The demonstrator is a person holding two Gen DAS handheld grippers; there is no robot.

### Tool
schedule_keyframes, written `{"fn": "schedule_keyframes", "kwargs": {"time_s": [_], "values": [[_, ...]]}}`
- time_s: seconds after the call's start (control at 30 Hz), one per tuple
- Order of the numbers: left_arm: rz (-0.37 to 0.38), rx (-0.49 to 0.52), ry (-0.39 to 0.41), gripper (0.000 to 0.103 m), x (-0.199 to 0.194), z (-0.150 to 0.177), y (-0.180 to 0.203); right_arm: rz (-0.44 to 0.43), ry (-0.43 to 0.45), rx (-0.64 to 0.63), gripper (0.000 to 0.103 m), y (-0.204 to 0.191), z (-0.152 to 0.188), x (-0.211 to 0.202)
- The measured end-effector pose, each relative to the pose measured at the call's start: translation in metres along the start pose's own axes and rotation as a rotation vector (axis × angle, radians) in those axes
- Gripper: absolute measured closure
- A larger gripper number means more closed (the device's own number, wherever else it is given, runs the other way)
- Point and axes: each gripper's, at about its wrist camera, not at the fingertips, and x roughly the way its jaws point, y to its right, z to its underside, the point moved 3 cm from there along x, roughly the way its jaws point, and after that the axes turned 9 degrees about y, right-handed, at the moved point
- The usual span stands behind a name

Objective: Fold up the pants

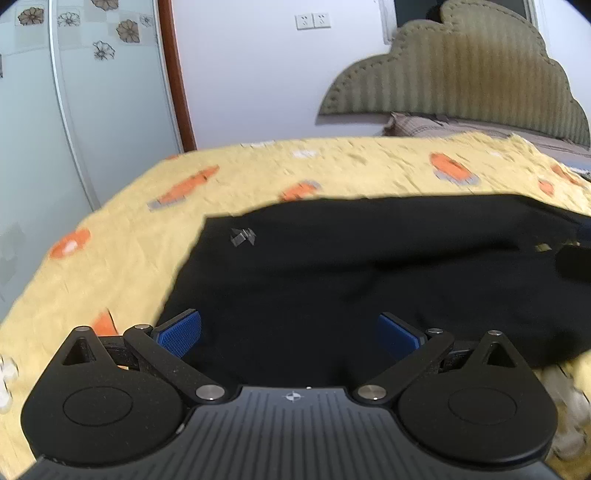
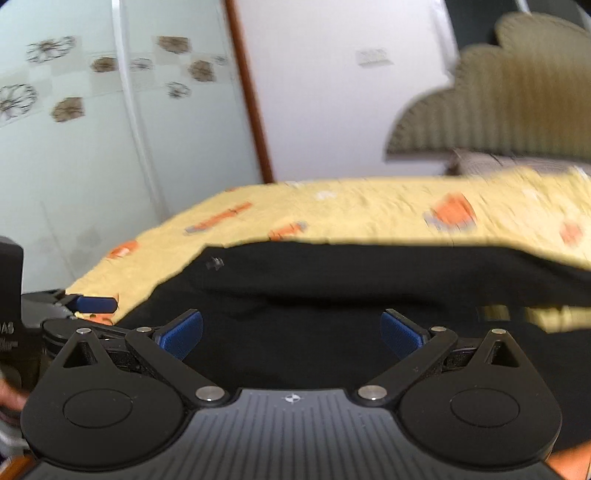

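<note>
Black pants (image 1: 351,266) lie spread on a yellow bedspread (image 1: 122,254), with a small grey logo (image 1: 242,236) near their far left corner. My left gripper (image 1: 290,334) is open and empty, its blue pads (image 1: 179,332) just above the near part of the pants. In the right wrist view the pants (image 2: 332,291) fill the middle, an upper layer lying over a lower one. My right gripper (image 2: 291,334) is open and empty over the pants. The left gripper's blue fingertip (image 2: 96,303) shows at the far left of the right wrist view.
The bedspread (image 2: 369,210) has orange and grey prints. A ribbed olive headboard (image 1: 454,74) and a checked pillow (image 1: 417,125) stand at the back right. A frosted sliding door (image 1: 92,110) with flower prints and a white wall with sockets (image 1: 312,21) lie beyond the bed.
</note>
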Motion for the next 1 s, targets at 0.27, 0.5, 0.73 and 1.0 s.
{"fn": "schedule_keyframes", "kwargs": {"time_s": [0.27,0.5,0.73,1.0], "values": [[-0.044,-0.134,-0.081,0.000,0.063,-0.039,-0.058,-0.182,-0.148,-0.347,0.000,0.003,-0.030,0.122],[0.016,-0.238,-0.208,0.001,0.124,-0.060,-0.082,-0.265,-0.244,-0.368,0.007,0.027,-0.055,0.246],[0.077,-0.367,-0.343,0.001,0.180,-0.081,-0.092,-0.394,-0.452,-0.422,0.033,0.037,-0.038,0.344],[0.127,-0.463,-0.494,0.002,0.242,-0.092,-0.094,-0.539,-0.520,-0.407,0.092,0.033,-0.035,0.367]]}}
